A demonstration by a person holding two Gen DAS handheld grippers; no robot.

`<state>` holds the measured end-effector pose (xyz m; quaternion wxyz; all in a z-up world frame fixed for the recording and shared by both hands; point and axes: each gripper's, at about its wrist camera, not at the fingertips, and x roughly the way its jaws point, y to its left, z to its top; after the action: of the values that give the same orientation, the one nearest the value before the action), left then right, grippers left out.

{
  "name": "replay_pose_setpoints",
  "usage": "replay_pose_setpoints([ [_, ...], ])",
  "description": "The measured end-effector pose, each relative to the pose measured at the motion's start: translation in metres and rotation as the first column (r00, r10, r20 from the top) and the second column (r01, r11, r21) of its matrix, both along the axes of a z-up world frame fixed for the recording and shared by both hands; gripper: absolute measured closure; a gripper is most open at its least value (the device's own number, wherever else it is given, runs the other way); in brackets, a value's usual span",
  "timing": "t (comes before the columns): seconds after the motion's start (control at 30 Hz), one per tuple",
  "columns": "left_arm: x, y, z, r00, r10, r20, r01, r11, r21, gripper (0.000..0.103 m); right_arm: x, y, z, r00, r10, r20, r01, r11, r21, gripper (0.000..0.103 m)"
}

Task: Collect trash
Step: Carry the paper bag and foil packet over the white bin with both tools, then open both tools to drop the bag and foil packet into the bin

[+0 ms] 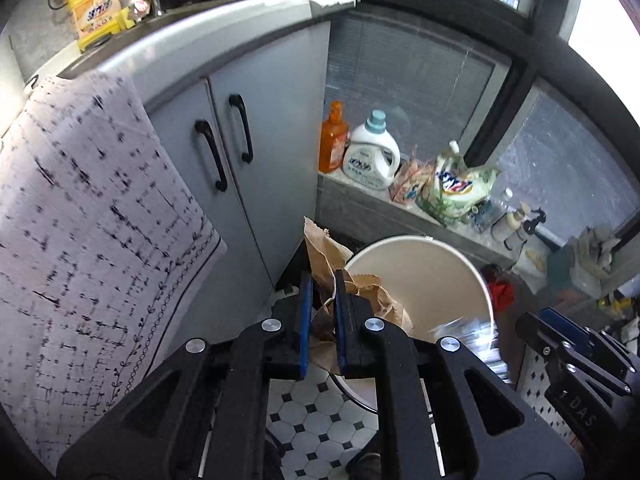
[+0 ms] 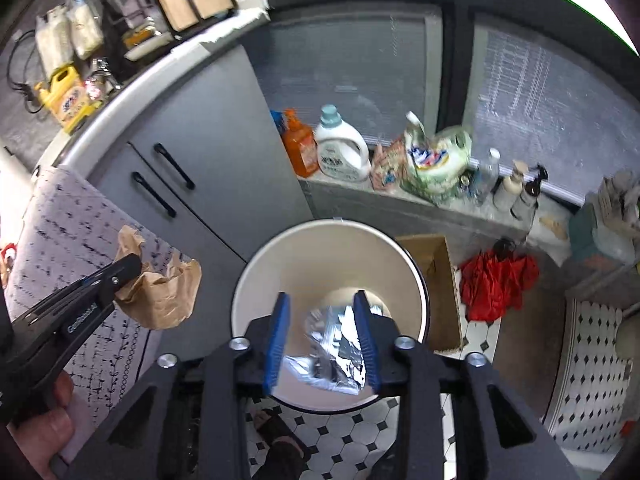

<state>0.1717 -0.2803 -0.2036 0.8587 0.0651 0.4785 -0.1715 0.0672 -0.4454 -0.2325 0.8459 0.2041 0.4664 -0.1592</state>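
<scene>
My left gripper (image 1: pixel 322 280) is shut on a crumpled brown paper bag (image 1: pixel 326 256) and holds it beside the left rim of a round white trash bin (image 1: pixel 460 276). In the right wrist view the same bag (image 2: pixel 160 292) hangs from the left gripper (image 2: pixel 134 266), left of the bin (image 2: pixel 256 276). My right gripper (image 2: pixel 322 300) is open directly above the bin's mouth. A blurred silvery foil wrapper (image 2: pixel 332 352) shows between its blue fingers (image 2: pixel 276 340), apart from both pads, over the bin's inside. It also shows in the left wrist view (image 1: pixel 468 332).
Grey cabinet doors (image 1: pixel 248 168) stand left of the bin. A patterned cloth (image 1: pixel 80 220) hangs at left. Detergent bottles (image 1: pixel 370 152) and bags line the window ledge. A cardboard box (image 2: pixel 436 292) and a red cloth (image 2: pixel 494 284) lie right of the bin on the tiled floor (image 2: pixel 592 364).
</scene>
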Motion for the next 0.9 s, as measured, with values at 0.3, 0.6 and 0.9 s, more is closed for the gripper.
replay_pose_setpoints([
  [0.3,-0.006,-0.023,-0.023,0.998,-0.049,-0.045,0.049,0.999,-0.005,0.092,-0.026,-0.013,-0.016,0.997,-0.062,-0.042,0.063,0.998,0.015,0.06],
  [0.6,-0.016,-0.05,-0.006,0.995,-0.086,-0.051,0.082,0.993,-0.081,0.056,-0.053,-0.03,0.01,0.994,-0.104,-0.037,0.104,0.995,-0.005,0.052],
  [0.9,-0.017,-0.032,0.041,0.999,-0.027,0.021,0.029,0.995,-0.093,0.04,-0.055,-0.026,0.051,0.996,-0.084,0.015,0.084,0.996,-0.01,0.048],
])
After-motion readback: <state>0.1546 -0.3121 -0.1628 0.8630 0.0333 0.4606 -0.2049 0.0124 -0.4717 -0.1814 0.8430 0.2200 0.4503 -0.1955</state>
